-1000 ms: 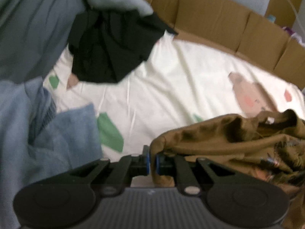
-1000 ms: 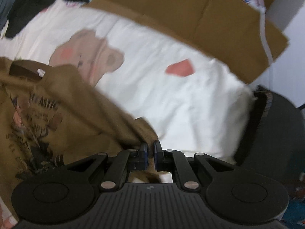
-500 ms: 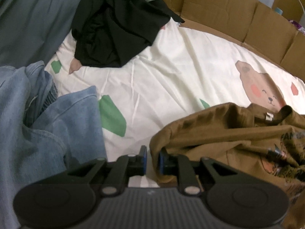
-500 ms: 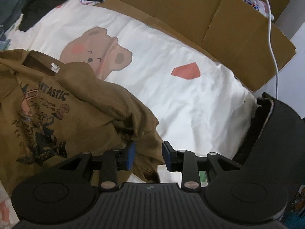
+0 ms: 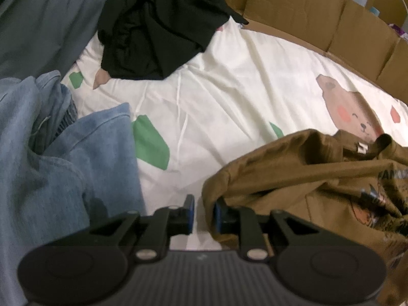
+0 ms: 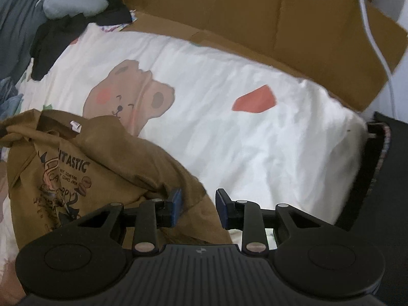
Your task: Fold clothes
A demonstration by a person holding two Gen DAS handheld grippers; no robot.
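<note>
the brown t-shirt [image 6: 107, 163] lies crumpled on the cream bear-print sheet [image 6: 242, 148], chest side up, with a dark cartoon print and the word "tastic" readable. its neckline with a small white tag faces the printed bear, and its cloth is bunched in ridges. a heap of light blue denim [image 5: 58, 178] sits well apart from it on the sheet, rumpled, and a black garment [image 5: 158, 33] lies wadded farther off.

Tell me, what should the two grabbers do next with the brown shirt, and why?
Probably grip it again. The brown shirt lies crumpled. The left gripper is opening beside its edge. The right gripper is closing, pads clear of the cloth under them.
</note>
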